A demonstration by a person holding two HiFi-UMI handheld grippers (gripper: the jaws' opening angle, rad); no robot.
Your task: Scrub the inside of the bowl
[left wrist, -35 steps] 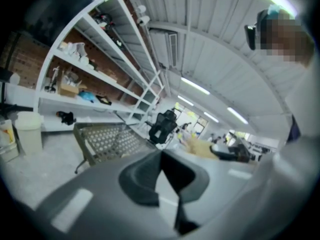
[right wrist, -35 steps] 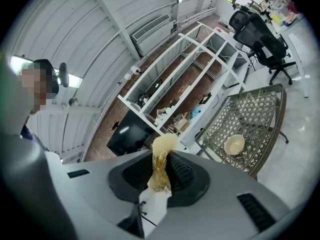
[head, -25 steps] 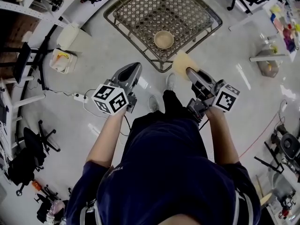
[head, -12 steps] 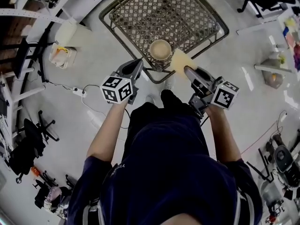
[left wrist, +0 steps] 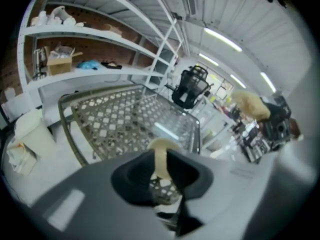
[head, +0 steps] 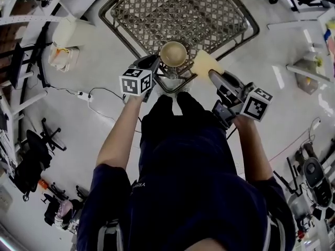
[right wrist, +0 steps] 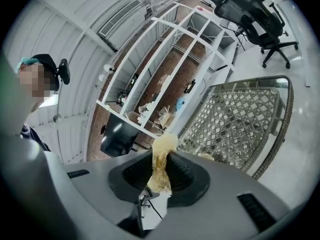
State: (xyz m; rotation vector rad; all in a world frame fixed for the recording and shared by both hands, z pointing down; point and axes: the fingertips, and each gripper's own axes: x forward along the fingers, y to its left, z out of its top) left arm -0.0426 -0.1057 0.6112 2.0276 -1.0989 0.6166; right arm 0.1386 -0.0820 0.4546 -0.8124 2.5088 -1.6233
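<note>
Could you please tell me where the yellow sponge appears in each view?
Head view: sponge upper middle, right of the bowl.
Left gripper view: sponge at the right side, mid-height.
Right gripper view: sponge at centre, pinched between its jaws.
Shared landmark: the lattice table.

Quick headcount
I'm counting one bowl (head: 173,53) between the fingers of the left gripper (head: 155,61), one sponge (head: 204,63) between those of the right gripper (head: 211,74), and one lattice table (head: 157,14).
</note>
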